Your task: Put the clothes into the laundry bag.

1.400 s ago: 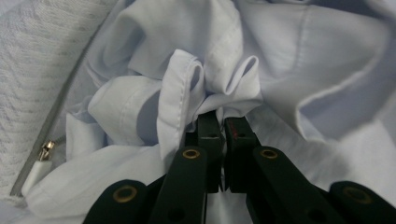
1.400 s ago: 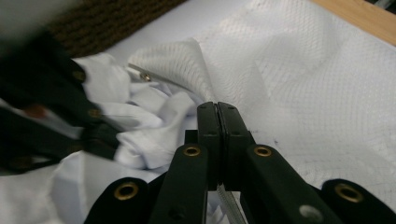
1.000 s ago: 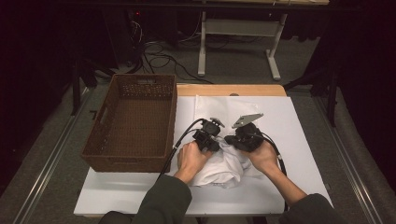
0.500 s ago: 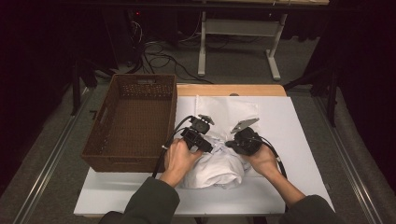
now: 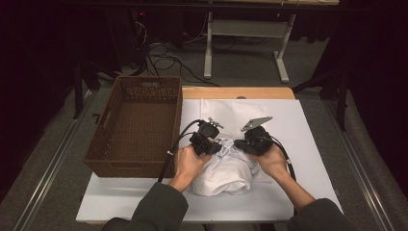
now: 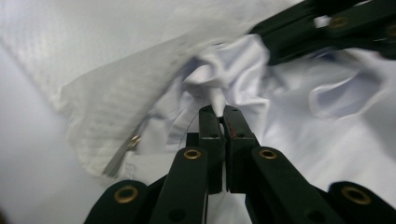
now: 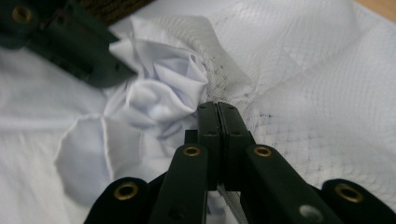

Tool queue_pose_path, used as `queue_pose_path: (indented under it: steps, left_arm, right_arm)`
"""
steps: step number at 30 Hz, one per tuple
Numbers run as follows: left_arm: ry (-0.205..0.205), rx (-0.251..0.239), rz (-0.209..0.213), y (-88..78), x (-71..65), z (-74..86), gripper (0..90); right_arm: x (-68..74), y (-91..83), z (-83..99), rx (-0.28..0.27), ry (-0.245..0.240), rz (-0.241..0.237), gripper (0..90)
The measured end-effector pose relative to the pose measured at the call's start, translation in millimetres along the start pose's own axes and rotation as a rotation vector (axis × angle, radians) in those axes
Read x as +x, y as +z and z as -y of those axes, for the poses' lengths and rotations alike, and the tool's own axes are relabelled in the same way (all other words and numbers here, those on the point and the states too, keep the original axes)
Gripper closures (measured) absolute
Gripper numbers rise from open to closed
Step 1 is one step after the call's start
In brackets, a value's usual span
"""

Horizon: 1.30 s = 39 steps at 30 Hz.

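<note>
Left gripper (image 5: 215,143) shifted back right since half second ago, fingers just closing, now pinching shirt (image 5: 226,171) fold. Right gripper (image 5: 243,143) fingers pinching mesh bag (image 7: 299,70) rim. Step: stuffing shirt into bag. Next: push fold deeper.

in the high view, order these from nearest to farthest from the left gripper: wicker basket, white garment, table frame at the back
1. white garment, bunched right at the left gripper, pinched in its fingers.
2. wicker basket, to its left on the table.
3. table frame, far back on the floor.
</note>
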State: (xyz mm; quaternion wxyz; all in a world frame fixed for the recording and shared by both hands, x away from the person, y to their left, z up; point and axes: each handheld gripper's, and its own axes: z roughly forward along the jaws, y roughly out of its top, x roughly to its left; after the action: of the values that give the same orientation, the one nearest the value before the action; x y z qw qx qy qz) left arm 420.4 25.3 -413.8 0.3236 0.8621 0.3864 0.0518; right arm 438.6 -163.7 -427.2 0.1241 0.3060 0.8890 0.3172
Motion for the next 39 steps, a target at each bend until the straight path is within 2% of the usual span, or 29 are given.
queue_pose_path:
  steps: [3, 5, 8, 10, 12, 14, 17, 20, 23, 24, 27, 30, 33, 35, 37, 39]
  left_arm:
    - [0.07, 0.032, -0.02, 4.8, -12.5, -3.9, 88.0]
    - [0.079, 0.057, -0.03, 12.3, -13.5, -6.1, 88.0]
    - [0.028, 0.071, -0.018, 28.6, -4.7, -8.4, 88.1]
    - [-0.014, 0.067, -0.041, 40.9, 1.7, -9.4, 88.1]
    - [-0.046, 0.05, -0.065, 48.3, 8.7, -11.0, 88.0]
    - [-0.079, 0.02, -0.084, 49.9, 15.4, -12.3, 87.6]
    - [-0.086, 0.009, -0.09, 45.9, 18.7, -12.3, 82.3]
    - [-0.044, 0.035, -0.115, 32.3, 12.5, -10.0, 63.6]
    - [-0.017, 0.044, -0.15, 13.0, 4.3, -4.6, 53.0]
    - [-0.017, 0.057, -0.147, 6.8, 3.4, -2.7, 49.6]
    - [-0.019, 0.107, -0.167, -4.4, 1.8, 3.9, 44.8]
    - [-0.036, 0.148, -0.176, -2.6, 4.9, 10.8, 43.7]
    - [-0.066, 0.172, -0.158, 8.2, 9.1, 16.2, 44.5]
    - [-0.065, 0.158, -0.143, 15.3, 9.6, 18.5, 55.5]
    - [-0.061, 0.13, -0.118, 20.3, 10.0, 18.6, 72.2]
    - [-0.069, 0.089, -0.092, 20.3, 9.7, 17.1, 84.4]
  right_arm:
    - [2.4, -3.2, -7.0, -0.02, -0.005, 0.003, 90.0]
    - [5.0, -6.0, -10.3, -0.035, -0.011, 0.001, 90.0]
    - [7.3, -11.2, -12.4, -0.063, -0.017, -0.007, 90.0]
    - [8.5, -15.0, -12.4, -0.079, -0.012, -0.018, 90.0]
    - [10.3, -16.8, -12.0, -0.095, -0.032, -0.025, 90.0]
    - [14.0, -17.1, -10.6, -0.075, -0.038, -0.028, 90.0]
    - [15.9, -10.0, -5.8, -0.029, -0.069, -0.026, 90.0]
    - [14.2, 0.5, 1.6, 0.013, -0.074, -0.007, 90.0]
    - [9.3, 7.7, 7.1, 0.035, -0.062, -0.004, 90.0]
    - [7.5, 9.4, 8.4, 0.043, -0.057, 0.001, 90.0]
    - [5.3, 12.0, 10.1, 0.059, -0.041, 0.009, 90.0]
    - [5.4, 11.8, 10.2, 0.07, -0.05, 0.021, 90.0]
    - [3.0, 13.0, 10.9, 0.076, -0.051, 0.029, 90.0]
    - [1.3, 13.6, 11.0, 0.083, -0.042, 0.033, 90.0]
    - [0.8, 13.6, 10.3, 0.08, -0.036, 0.032, 90.0]
    - [0.7, 12.0, 9.1, 0.069, -0.035, 0.03, 90.0]
